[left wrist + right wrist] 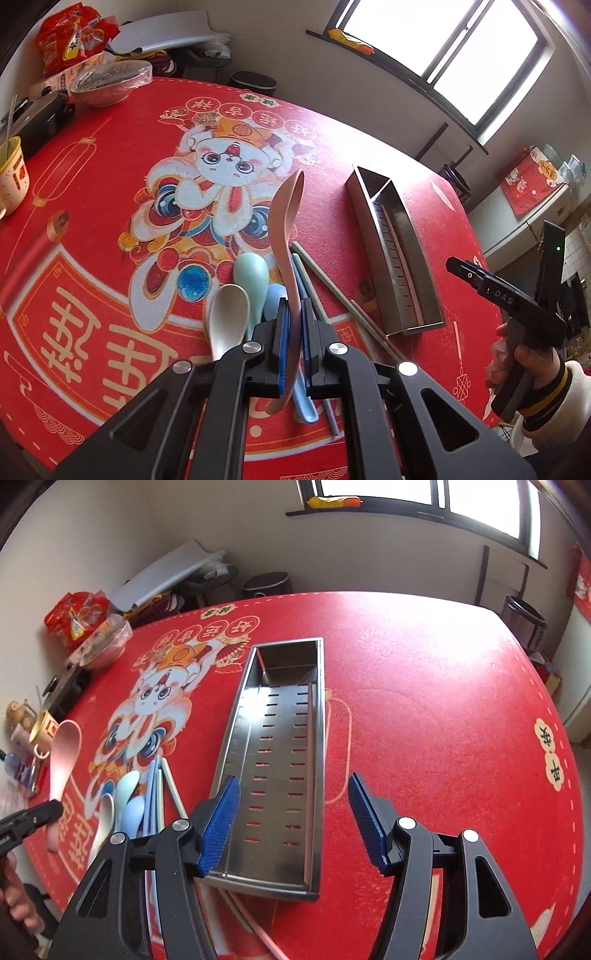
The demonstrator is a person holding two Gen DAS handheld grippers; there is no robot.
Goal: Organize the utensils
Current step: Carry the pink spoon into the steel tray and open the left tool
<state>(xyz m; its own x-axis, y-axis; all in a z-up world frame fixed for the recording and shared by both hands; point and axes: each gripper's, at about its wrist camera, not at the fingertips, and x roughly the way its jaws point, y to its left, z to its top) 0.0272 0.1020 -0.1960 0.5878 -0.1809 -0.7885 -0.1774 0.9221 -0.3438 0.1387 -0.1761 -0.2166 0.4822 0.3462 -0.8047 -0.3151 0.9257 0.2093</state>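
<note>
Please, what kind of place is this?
Probably a home dining room: a table under a red festive cloth, a plastic-wrapped bowl of food, and a window above.

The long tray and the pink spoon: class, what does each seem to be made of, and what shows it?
The long tray: likely stainless steel, brushed, with grey sheen, reflections and punched slots. The pink spoon, held in the left gripper: probably matte plastic or similar, smooth and evenly coloured.

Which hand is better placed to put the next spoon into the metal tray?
Left. Its gripper is already shut on the pink spoon, lifted beside the metal tray. The right gripper is open and empty.
</note>
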